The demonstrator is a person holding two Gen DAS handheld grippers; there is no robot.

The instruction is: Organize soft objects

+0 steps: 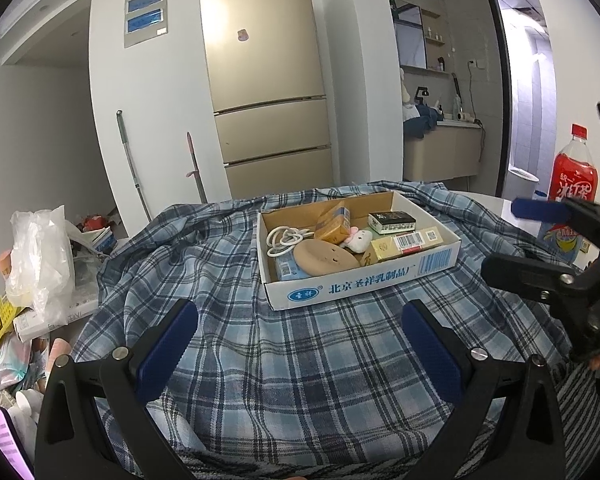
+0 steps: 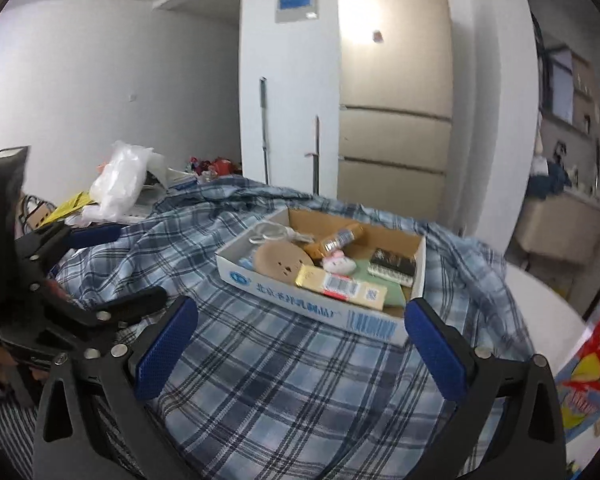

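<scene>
A small white-and-pink plush toy point(image 1: 358, 239) lies inside the cardboard tray point(image 1: 364, 280), near its middle. Touching the plush on the left is a tan round cushion point(image 1: 325, 258) with a printed face, tilted against other contents. Behind the cushion, still in the tray: a coiled white cable point(image 1: 286, 240) and an orange carton point(image 1: 334, 224). Right of the plush: a yellow barcoded box point(image 1: 406, 243) along the tray's front wall and a dark box point(image 1: 392, 222) behind it.

The tray sits on a blue plaid cloth point(image 1: 300, 360) that is rumpled around it.

Left gripper point(image 1: 300, 356): jaws spread wide, nothing between them, over the cloth in front of the tray. Right gripper point(image 2: 302, 356): jaws likewise apart and empty, at the tray's near right corner; contact with the tray not determinable.

Right of the tray, off the cloth, stands a red drink bottle point(image 1: 572, 184). Left of the tray, a crumpled clear plastic bag point(image 1: 40, 256) among clutter. Behind the tray, a gold refrigerator point(image 1: 268, 80).
</scene>
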